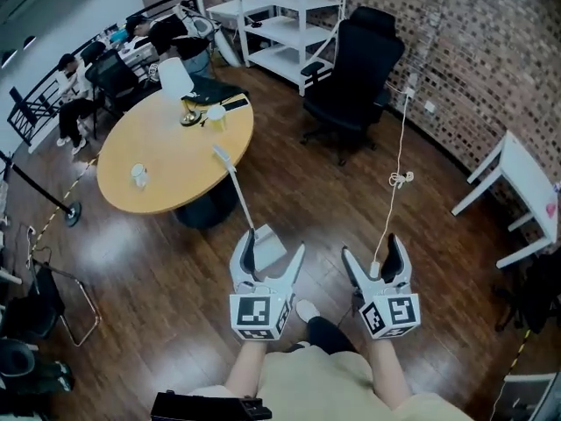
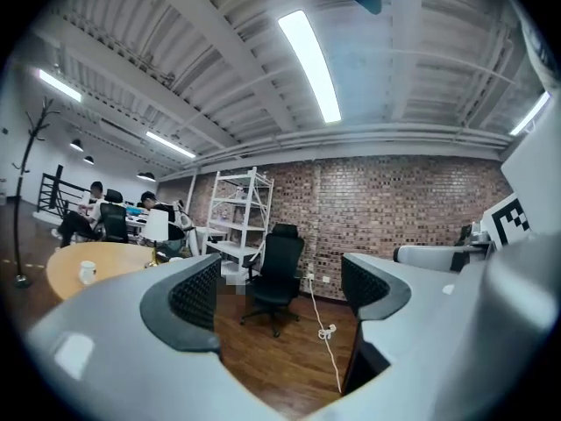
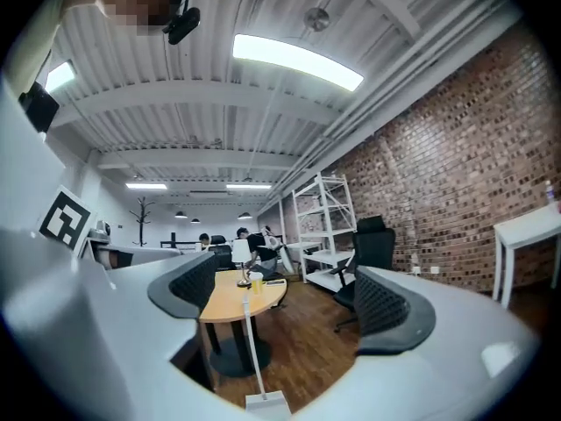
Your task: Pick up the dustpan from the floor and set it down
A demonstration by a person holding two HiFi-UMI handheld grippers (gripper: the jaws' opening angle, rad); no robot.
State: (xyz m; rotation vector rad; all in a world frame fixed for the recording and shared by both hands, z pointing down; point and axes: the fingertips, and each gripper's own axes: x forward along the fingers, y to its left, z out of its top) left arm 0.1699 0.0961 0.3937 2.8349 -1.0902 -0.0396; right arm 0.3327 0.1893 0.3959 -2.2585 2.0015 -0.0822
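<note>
A white dustpan (image 1: 269,245) with a long upright white handle (image 1: 235,187) stands on the wooden floor beside the round table. In the head view its pan shows between the fingers of my left gripper (image 1: 274,247), which is open and holds nothing. The left gripper view shows the left gripper (image 2: 280,288) with only the room between its jaws, no dustpan. My right gripper (image 1: 371,249) is open and empty, to the right of the pan. In the right gripper view the dustpan (image 3: 264,403) sits low between the jaws of the right gripper (image 3: 285,301), ahead of them and untouched.
A round wooden table (image 1: 166,160) carrying a lamp and cups stands just behind the dustpan. A black office chair (image 1: 352,77) and a white shelf unit (image 1: 282,26) are further back. A white cable (image 1: 396,182) hangs down to the floor. A white table (image 1: 524,196) is on the right. People sit at desks at the far left.
</note>
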